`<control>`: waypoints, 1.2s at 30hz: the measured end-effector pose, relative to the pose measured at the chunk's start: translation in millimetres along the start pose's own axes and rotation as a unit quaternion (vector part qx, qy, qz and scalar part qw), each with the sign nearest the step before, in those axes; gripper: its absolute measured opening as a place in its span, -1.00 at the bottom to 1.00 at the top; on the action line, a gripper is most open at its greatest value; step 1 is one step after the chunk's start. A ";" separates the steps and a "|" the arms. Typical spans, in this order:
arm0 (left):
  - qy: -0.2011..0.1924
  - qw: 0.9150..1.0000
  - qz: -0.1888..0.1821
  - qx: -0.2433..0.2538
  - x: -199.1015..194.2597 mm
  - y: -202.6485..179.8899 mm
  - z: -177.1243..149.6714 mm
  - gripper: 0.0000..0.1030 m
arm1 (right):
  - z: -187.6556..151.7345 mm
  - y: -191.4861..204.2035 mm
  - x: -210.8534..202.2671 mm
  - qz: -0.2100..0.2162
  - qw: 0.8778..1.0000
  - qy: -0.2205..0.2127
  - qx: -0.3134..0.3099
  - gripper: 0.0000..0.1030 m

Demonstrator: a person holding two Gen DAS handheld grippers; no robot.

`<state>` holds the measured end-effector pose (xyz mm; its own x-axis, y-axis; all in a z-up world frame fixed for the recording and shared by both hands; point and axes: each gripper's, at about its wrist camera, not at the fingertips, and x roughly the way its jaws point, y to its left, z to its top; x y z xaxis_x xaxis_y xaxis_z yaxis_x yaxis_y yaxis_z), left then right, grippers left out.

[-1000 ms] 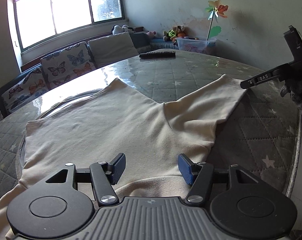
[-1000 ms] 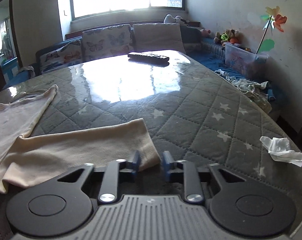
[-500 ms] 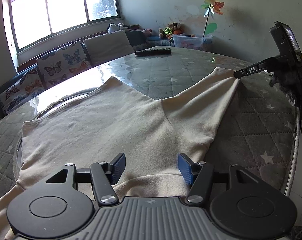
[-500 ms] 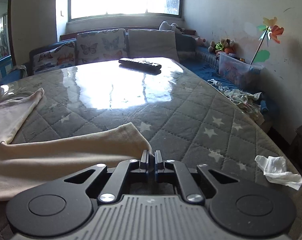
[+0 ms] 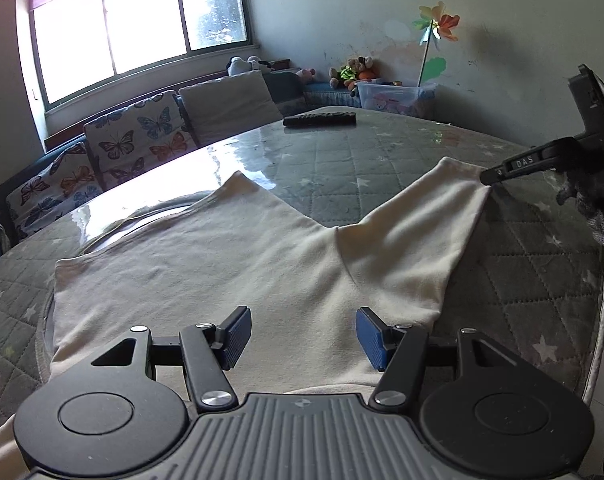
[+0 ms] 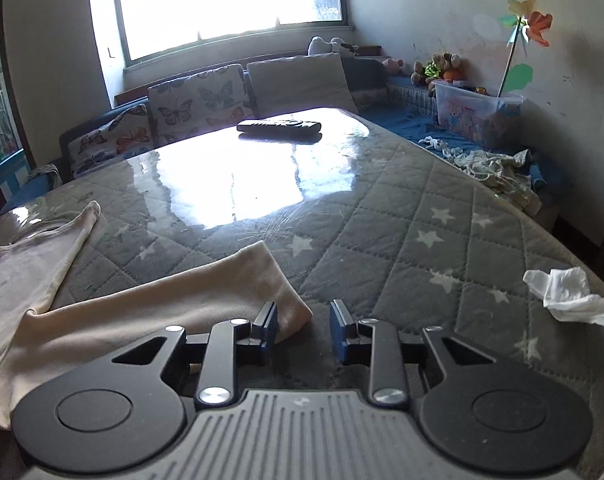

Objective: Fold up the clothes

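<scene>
A cream long-sleeved shirt (image 5: 205, 268) lies spread on the quilted grey table (image 5: 382, 164), one sleeve (image 5: 418, 224) stretched toward the right. My left gripper (image 5: 302, 338) stands open just above the shirt's near hem, nothing between its blue pads. In the right wrist view the sleeve's cuff (image 6: 273, 292) lies flat on the table. My right gripper (image 6: 304, 328) is at the cuff's corner and its jaws are opening. The cuff's tip lies by the left pad, not pressed. From the left wrist view the right gripper's fingers (image 5: 518, 166) touch down at the cuff end.
A black remote control (image 6: 279, 126) lies at the far side of the table. A crumpled white tissue (image 6: 570, 296) sits near the right edge. Behind the table runs a sofa with butterfly cushions (image 5: 133, 148); a toy box (image 6: 478, 114) and loose clothes lie to the right.
My right gripper closed at the cuff half a second ago and has since opened, with the cuff lying flat. The left gripper stayed open over the hem.
</scene>
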<state>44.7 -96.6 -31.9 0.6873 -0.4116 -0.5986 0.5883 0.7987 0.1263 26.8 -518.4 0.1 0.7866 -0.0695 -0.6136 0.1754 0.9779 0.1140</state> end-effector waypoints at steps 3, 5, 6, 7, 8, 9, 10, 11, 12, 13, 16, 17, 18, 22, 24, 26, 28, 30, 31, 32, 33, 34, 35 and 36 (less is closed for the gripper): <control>0.001 1.000 -0.007 0.004 3.3 -4.9 -0.4 0.19 | 3.6 -0.3 3.1 0.005 1.000 -0.001 0.011 -0.92; 0.003 1.000 -0.011 0.005 5.2 -7.7 -0.7 0.19 | 8.5 1.1 2.5 0.000 1.000 -0.011 0.010 -0.92; 0.003 1.000 -0.012 0.006 5.8 -8.5 -0.9 0.19 | 10.4 1.1 1.7 0.001 1.000 -0.014 0.011 -0.93; 0.003 1.000 -0.014 0.006 6.3 -9.3 -1.1 0.19 | 14.2 2.0 -2.4 0.003 1.000 -0.021 0.012 -0.93; 0.004 1.000 -0.015 0.007 7.0 -10.0 -1.4 0.19 | 18.0 3.0 -6.5 0.006 0.999 -0.029 0.013 -0.93; 0.005 1.000 -0.016 0.009 7.9 -10.9 -1.6 0.19 | 21.3 4.2 -10.1 0.008 0.999 -0.035 0.012 -0.93; 0.006 1.000 -0.016 0.010 9.1 -11.2 -2.0 0.19 | 24.8 5.6 -13.9 0.011 0.999 -0.041 0.011 -0.93; 0.006 1.000 -0.017 0.011 10.1 -11.4 -2.5 0.19 | 32.6 9.2 -20.6 0.019 0.999 -0.050 0.011 -0.93; 0.007 1.000 -0.017 0.012 11.1 -11.7 -2.9 0.19 | 36.8 11.9 -24.4 0.023 0.998 -0.055 0.009 -0.93; 0.007 1.000 -0.017 0.012 11.7 -11.7 -3.2 0.19 | 41.4 14.9 -28.5 0.027 0.998 -0.060 0.006 -0.93; 0.002 1.000 -0.018 0.004 8.9 -7.9 -3.6 0.19 | 66.2 36.5 -51.3 0.054 0.994 -0.089 -0.016 -0.93; 0.000 1.000 -0.017 0.001 6.8 -5.8 -3.8 0.19 | 70.8 42.5 -56.2 0.061 0.994 -0.094 -0.020 -0.93; -0.003 1.000 -0.016 -0.004 3.5 -3.3 -4.4 0.19 | 75.3 49.5 -61.7 0.069 0.992 -0.099 -0.028 -0.93; -0.019 0.999 -0.003 -0.028 -15.5 14.0 -8.5 0.22 | 93.3 98.3 -89.3 0.119 0.981 -0.127 -0.082 -0.93; -0.026 0.999 0.011 -0.039 -26.9 25.0 -11.9 0.23 | 97.7 122.4 -98.5 0.144 0.974 -0.134 -0.108 -0.93; -0.030 0.998 0.028 -0.050 -38.1 36.2 -17.6 0.24 | 98.6 149.0 -103.4 0.172 0.966 -0.137 -0.133 -0.93; -0.032 0.997 0.045 -0.062 -49.9 47.0 -24.7 0.25 | 96.4 172.4 -106.0 0.197 0.959 -0.135 -0.154 -0.93; -0.032 0.995 0.061 -0.075 -60.8 55.8 -33.4 0.25 | 91.6 197.7 -107.0 0.223 0.950 -0.131 -0.175 -0.93; -0.032 0.994 0.068 -0.082 -65.0 59.9 -37.7 0.25 | 88.4 210.8 -106.9 0.237 0.945 -0.127 -0.186 -0.93; -0.031 0.993 0.074 -0.089 -68.9 63.8 -41.9 0.25 | 83.5 224.2 -105.9 0.252 0.939 -0.122 -0.198 -0.93; -0.030 0.992 0.079 -0.096 -72.0 67.1 -46.1 0.25 | 76.7 240.0 -105.5 0.268 0.933 -0.114 -0.211 -0.93; -0.028 0.991 0.084 -0.102 -74.8 70.1 -50.3 0.26 | 70.6 252.1 -104.2 0.280 0.928 -0.107 -0.220 -0.93; -0.027 0.990 0.087 -0.108 -77.1 72.5 -53.9 0.26 | 65.7 260.2 -104.3 0.289 0.925 -0.101 -0.225 -0.93; -0.026 0.989 0.090 -0.113 -79.2 74.7 -57.4 0.26 | 59.8 269.9 -102.2 0.300 0.921 -0.090 -0.232 -0.93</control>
<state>9.8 20.8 -20.5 0.7967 -0.2706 -0.5405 0.3475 0.9367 0.0434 29.2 -259.1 140.3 0.7521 0.5198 -0.4051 -0.5614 0.8273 0.0192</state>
